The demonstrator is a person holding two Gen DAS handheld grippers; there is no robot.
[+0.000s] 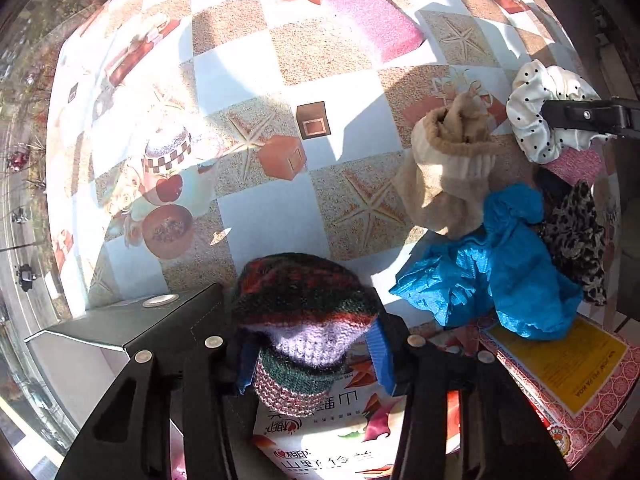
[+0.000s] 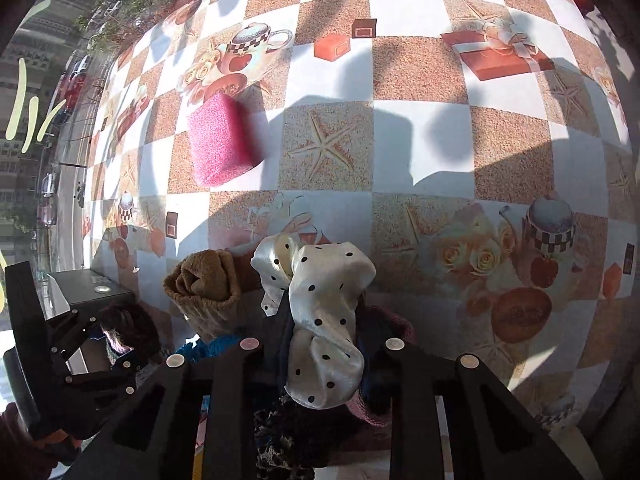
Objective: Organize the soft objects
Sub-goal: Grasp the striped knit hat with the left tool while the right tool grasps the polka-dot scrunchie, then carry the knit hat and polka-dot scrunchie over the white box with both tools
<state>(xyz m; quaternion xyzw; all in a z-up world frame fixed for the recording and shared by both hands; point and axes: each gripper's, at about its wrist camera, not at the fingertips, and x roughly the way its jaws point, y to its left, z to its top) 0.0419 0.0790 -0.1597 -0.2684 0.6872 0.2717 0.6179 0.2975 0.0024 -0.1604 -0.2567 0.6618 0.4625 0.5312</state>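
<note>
Claws both grip: left claw [image 1: 310, 354] pinches the knitted hat [image 1: 306, 308], right claw [image 2: 322, 364] the dotted scrunchie [image 2: 326, 320]. Each should lift straight up, clear of the beige sock [image 1: 448, 168] at two o'clock.

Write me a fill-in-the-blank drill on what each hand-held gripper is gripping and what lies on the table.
1. The left hand-held gripper grips a knitted ____.
2. The right hand-held gripper grips a white scrunchie with black ____.
3. The sponge lying alone on the tablecloth is ____ in colour.
4. The crumpled glove beside the beige sock is ____.

Missing words: hat; dots; pink; blue
</note>
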